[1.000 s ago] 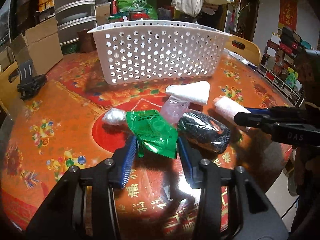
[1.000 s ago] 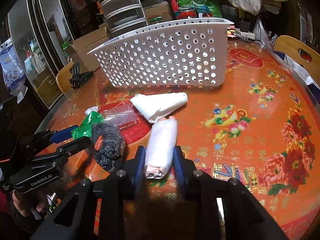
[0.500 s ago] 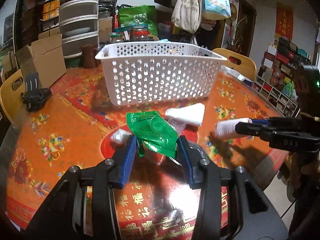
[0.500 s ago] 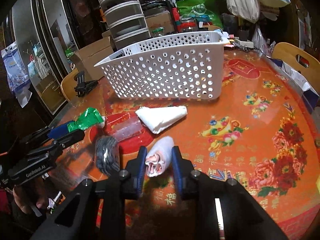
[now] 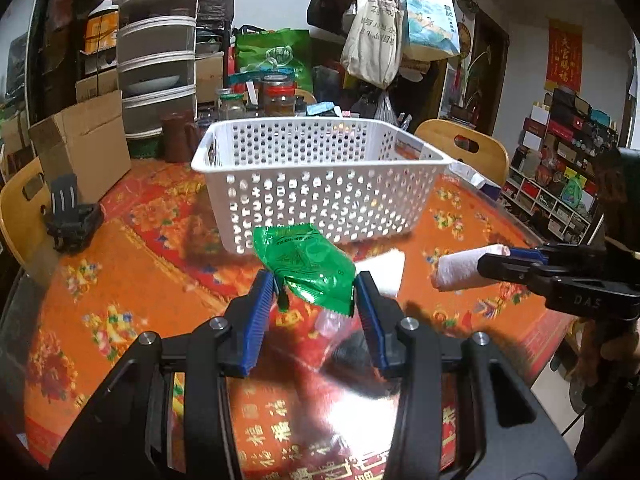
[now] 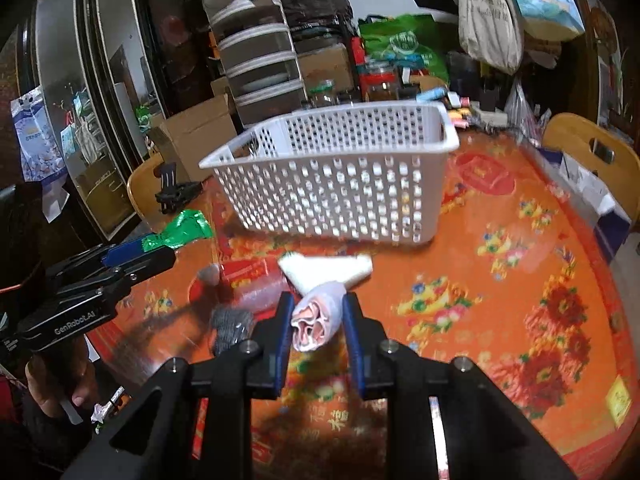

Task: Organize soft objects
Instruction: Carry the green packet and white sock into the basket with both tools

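Observation:
My left gripper (image 5: 314, 286) is shut on a green plastic packet (image 5: 306, 262) and holds it above the table in front of the white perforated basket (image 5: 320, 184). My right gripper (image 6: 316, 312) is shut on a rolled white cloth (image 6: 318, 316), also lifted; the roll also shows in the left wrist view (image 5: 464, 270). A folded white cloth (image 6: 326, 272), a clear plastic bag (image 6: 260, 298) and a dark knitted bundle (image 6: 232, 328) lie on the table below.
The orange-red patterned table (image 6: 500, 280) carries a black clip stand (image 5: 70, 216) at the left. Cardboard boxes (image 5: 80, 148), stacked drawers (image 5: 158, 76), jars and wooden chairs (image 5: 464, 152) stand behind the basket.
Both grippers have risen from the table with their objects, the green packet and the white roll, and moved up toward the basket. The other soft items stay on the table.

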A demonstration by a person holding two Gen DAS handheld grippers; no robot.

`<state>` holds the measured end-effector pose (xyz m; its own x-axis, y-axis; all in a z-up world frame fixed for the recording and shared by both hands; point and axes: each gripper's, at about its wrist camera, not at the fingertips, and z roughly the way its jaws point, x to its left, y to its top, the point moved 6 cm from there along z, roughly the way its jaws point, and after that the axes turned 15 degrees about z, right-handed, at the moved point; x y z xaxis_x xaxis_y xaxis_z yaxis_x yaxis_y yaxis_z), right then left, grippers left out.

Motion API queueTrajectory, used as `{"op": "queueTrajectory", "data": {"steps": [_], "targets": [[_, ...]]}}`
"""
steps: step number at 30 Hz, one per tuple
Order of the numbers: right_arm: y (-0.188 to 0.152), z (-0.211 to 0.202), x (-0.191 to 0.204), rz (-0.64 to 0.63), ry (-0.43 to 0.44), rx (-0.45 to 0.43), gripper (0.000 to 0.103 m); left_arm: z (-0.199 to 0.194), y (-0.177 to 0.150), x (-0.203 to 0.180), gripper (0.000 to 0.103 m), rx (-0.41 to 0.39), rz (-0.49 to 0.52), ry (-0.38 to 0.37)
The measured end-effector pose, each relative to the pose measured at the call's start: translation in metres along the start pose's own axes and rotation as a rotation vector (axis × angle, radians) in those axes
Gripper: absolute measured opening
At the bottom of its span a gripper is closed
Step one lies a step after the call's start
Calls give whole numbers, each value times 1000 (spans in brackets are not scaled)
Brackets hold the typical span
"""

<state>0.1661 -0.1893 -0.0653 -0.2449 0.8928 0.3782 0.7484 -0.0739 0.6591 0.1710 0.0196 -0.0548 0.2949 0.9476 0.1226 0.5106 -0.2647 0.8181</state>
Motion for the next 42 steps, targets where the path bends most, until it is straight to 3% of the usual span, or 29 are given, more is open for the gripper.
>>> {"op": "queueTrajectory", "data": {"steps": [15,23,28,34,42], "targets": [[109,-31,37,-76,2,-141,22,6,98,33,40,-53,-1,-13],[168,19,30,-59,-56,-92,22,72,151,64,40,56,-44,-34],[181,64,16,-41,-103,-26,22,129,160,74,40,158,-54,-37],[178,116,1,-40,-161,48,22,186,147,81,40,273,-80,-47],[172,149,-14,-14,-182,99,23,224,134,87,40,361,-77,-35]]}}
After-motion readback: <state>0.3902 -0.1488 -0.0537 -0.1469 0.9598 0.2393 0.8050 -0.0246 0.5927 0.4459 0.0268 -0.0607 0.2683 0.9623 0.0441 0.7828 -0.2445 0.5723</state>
